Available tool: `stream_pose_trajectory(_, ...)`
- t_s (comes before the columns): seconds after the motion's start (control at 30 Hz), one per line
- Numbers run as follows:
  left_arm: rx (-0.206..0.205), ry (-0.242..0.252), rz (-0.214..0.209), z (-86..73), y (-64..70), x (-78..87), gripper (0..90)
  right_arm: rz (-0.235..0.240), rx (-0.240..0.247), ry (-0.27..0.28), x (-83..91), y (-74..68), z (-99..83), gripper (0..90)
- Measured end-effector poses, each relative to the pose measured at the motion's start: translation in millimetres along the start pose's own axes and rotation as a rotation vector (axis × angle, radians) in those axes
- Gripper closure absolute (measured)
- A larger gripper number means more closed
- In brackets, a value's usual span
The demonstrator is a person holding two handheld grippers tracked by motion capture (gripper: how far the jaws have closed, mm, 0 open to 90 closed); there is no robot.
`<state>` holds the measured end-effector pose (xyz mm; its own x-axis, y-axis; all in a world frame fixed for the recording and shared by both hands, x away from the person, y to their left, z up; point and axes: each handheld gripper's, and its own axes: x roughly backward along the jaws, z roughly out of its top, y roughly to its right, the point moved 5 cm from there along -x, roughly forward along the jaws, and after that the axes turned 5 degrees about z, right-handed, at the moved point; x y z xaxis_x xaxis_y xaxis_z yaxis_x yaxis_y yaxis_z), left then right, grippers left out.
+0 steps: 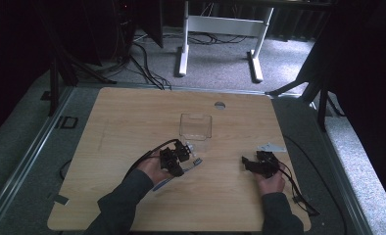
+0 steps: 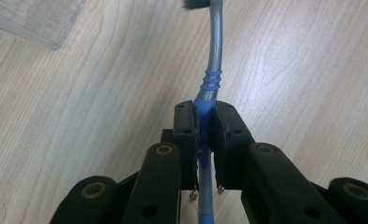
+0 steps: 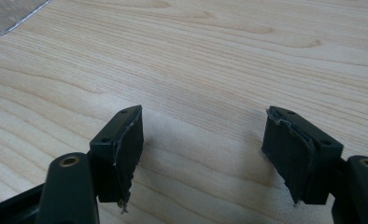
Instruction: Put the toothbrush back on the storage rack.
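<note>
A grey and blue toothbrush (image 2: 210, 88) is clamped between the pads of my left gripper (image 2: 205, 116); its dark bristle head points away from me toward the top of the left gripper view. From the high view the left gripper (image 1: 179, 155) sits mid-table, the toothbrush (image 1: 193, 164) sticking out both sides of it. A clear plastic box (image 1: 196, 126) stands just beyond it, and its corner (image 2: 37, 21) shows at the upper left of the left gripper view. My right gripper (image 3: 203, 140) is open, low over bare wood; in the high view it (image 1: 250, 164) lies to the right.
The wooden table (image 1: 132, 122) has a round cable hole (image 1: 220, 105) near its far edge. A small grey plate (image 1: 272, 147) lies beside the right gripper. Cables trail from both grippers. Beyond the table stand a white desk frame (image 1: 220, 29) and floor cables.
</note>
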<state>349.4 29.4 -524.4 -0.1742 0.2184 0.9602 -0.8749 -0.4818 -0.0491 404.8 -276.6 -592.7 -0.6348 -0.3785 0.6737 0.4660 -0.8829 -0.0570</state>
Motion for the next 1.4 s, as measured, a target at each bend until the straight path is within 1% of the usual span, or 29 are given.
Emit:
stream_pose_trajectory(0.27, 0.017, 0.043, 0.013, -0.5, -3.1, 8.6, 80.9, 0.0, 0.001, 0.0, 0.0, 0.0, 0.0, 28.5)
stream_pose_trajectory(0.43, 0.023, 0.058, 0.016, -1.7, -4.3, 13.1, 80.9, 0.0, 0.002, 0.0, -0.1, 0.0, 0.0, 28.6)
stream_pose_trajectory(0.53, 0.033, 0.082, 0.013, -1.5, -5.1, 16.6, 80.8, 0.0, 0.002, 0.0, -0.1, 0.0, 0.1, 28.6)
stream_pose_trajectory(0.67, 0.045, 0.098, 0.014, -1.8, -6.4, 19.6, 80.9, 0.001, 0.002, 0.0, -0.1, 0.0, 0.1, 28.5)
stream_pose_trajectory(0.8, 0.06, 0.122, 0.022, -2.3, -8.7, 24.4, 80.9, 0.0, 0.002, 0.0, -0.1, 0.0, 0.1, 28.5)
stream_pose_trajectory(0.87, 0.057, 0.13, 0.016, -2.7, -9.6, 26.8, 80.9, 0.0, 0.002, 0.0, -0.2, 0.0, 0.1, 28.6)
stream_pose_trajectory(1.07, 0.067, 0.162, 0.023, -2.5, -11.3, 31.4, 80.8, 0.0, 0.002, 0.0, -0.2, -0.1, 0.1, 28.6)
stream_pose_trajectory(1.27, 0.072, 0.185, 0.018, -2.5, -12.4, 33.8, 80.8, 0.0, 0.002, 0.0, -0.2, -0.1, 0.1, 28.5)
stream_pose_trajectory(1.4, 0.085, 0.205, 0.019, -2.6, -13.8, 36.5, 80.8, 0.0, 0.001, 0.0, -0.2, -0.1, 0.1, 28.5)
